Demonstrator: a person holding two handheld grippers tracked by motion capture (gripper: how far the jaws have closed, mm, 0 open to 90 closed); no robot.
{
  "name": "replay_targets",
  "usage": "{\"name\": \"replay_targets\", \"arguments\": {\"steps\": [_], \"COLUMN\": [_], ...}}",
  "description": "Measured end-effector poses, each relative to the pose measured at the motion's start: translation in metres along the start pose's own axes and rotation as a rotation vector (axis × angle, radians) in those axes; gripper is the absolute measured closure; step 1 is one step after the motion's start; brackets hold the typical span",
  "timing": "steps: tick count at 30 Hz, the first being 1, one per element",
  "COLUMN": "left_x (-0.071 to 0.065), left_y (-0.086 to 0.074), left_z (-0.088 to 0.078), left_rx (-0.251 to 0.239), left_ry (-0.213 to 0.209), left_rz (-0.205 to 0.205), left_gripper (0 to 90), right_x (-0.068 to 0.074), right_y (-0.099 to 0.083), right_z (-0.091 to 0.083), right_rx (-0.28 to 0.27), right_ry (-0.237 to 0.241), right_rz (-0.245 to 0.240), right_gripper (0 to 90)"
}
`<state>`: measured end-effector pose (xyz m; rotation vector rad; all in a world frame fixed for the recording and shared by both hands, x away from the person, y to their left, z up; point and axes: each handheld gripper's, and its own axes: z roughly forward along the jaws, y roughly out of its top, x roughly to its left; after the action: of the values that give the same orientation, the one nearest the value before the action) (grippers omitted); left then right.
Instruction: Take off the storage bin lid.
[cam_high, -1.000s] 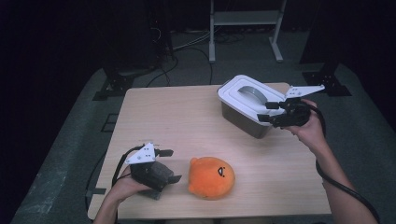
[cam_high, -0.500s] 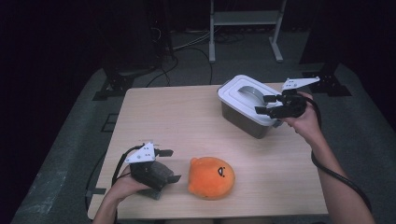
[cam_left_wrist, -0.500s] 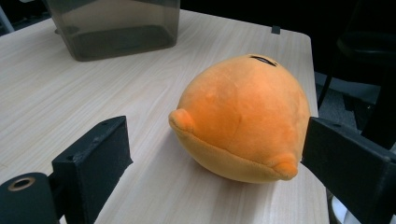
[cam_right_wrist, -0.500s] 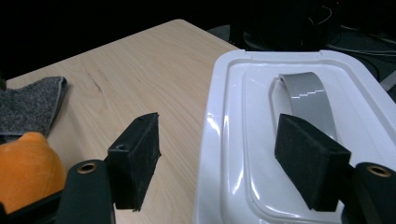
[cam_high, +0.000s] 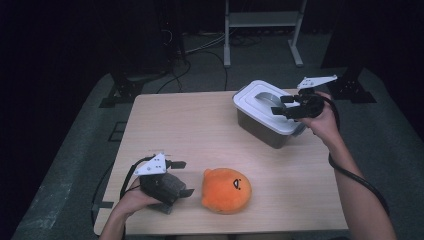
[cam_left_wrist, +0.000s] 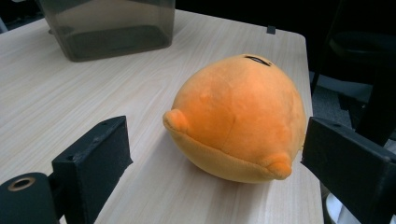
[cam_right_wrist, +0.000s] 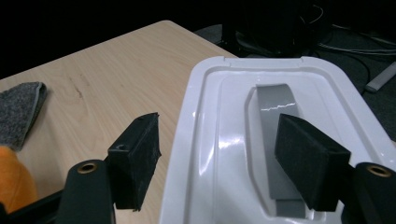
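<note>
- Dark surroundings enclose a light wooden desk (cam_high: 200, 130); grey floor lies around it; a pale metal stand (cam_high: 262, 20) and black cables (cam_high: 200, 50) sit on the floor beyond the far edge.
- Storage box (cam_high: 265, 122): smoky transparent walls, white lid (cam_high: 260, 102) with a grey recessed handle (cam_right_wrist: 280, 154); it stands at the far right part of the desk; the lid is seated on the box.
- Right gripper (cam_high: 281, 104): held above the right end of the lid, pointing across it; jaws spread wide; in the right gripper view one pad (cam_right_wrist: 137, 156) hangs over the lid's left rim and the other (cam_right_wrist: 310, 161) over the grey handle; nothing is pinched.
- Orange plush toy (cam_high: 226, 190): rests on the desk near the front edge, well apart from the box; open desk lies between them.
- Left gripper (cam_high: 182, 177): held low at the front left, just beside the plush toy; jaws spread; in the left gripper view the toy lies ahead between the two pads without touching either.
- Grey felt piece (cam_high: 167, 192): lies on the desk under the left gripper; partly hidden by the hand.
- Obstructions: nothing stands between the left gripper and the toy; a black cable (cam_high: 357, 177) trails from the right gripper along the forearm.
</note>
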<state>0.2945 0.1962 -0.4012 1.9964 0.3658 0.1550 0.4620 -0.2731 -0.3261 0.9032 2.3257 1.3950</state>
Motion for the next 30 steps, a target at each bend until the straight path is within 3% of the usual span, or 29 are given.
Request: {"name": "replay_targets", "arguments": {"steps": [10,21,30], "left_x": [0.002,0.002,0.004], "left_y": [-0.003,-0.004,-0.005], "left_z": [-0.006,-0.006,-0.009], "left_rx": [-0.010,-0.001,-0.004], "left_ry": [0.001,0.000,0.001], "left_rz": [-0.018,-0.013,-0.022], "left_gripper": [7.2,7.2,7.2], "right_x": [-0.017,-0.028,-0.029], "right_y": [0.005,0.003,0.002], "right_z": [0.016,0.035,0.045], "right_rx": [-0.011,0.014,0.020], "right_ry": [-0.034,-0.055,-0.079], "right_rz": [0.024,0.050,0.058], "right_gripper": [31.0,34.9,50.2]}}
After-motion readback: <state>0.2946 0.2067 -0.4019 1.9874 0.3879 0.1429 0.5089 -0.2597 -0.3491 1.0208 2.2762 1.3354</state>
